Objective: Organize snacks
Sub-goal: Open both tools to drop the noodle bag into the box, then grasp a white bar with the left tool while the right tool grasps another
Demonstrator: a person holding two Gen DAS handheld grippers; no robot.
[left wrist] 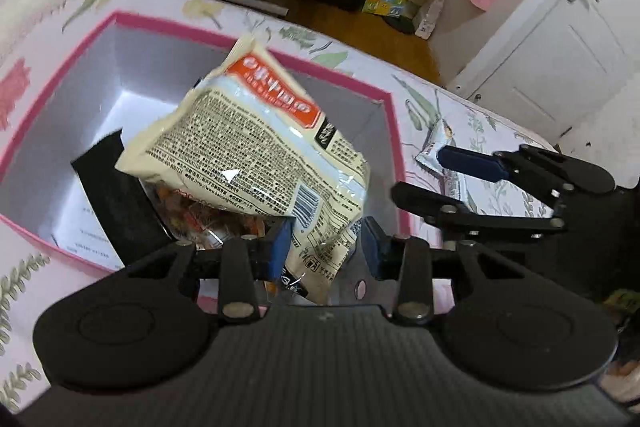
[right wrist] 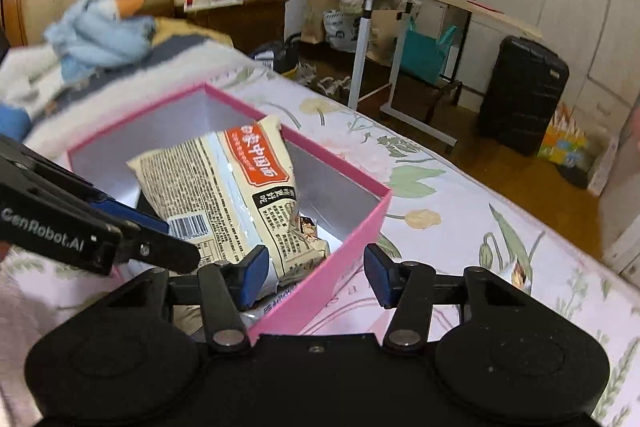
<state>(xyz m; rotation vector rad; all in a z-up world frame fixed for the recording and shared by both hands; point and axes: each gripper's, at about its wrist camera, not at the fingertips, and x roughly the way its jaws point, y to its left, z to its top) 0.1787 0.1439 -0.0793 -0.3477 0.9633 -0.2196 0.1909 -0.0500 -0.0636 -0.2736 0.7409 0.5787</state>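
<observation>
floral bedsheet (left wrist: 460, 99) under a pink box (left wrist: 168, 27), left wrist view: cream noodle packet (left wrist: 248, 147) with orange label and barcode tilts into the box over a black item (left wrist: 116, 195) and other snacks. left gripper (left wrist: 326, 247) spread, released, packet corner between its fingers. silver wrapper (left wrist: 440, 151) lies outside by the right gripper (left wrist: 436, 179). right wrist view: right gripper (right wrist: 316, 277) spread, straddling the box's near wall (right wrist: 340, 267); packet (right wrist: 224, 187) leans inside.
</observation>
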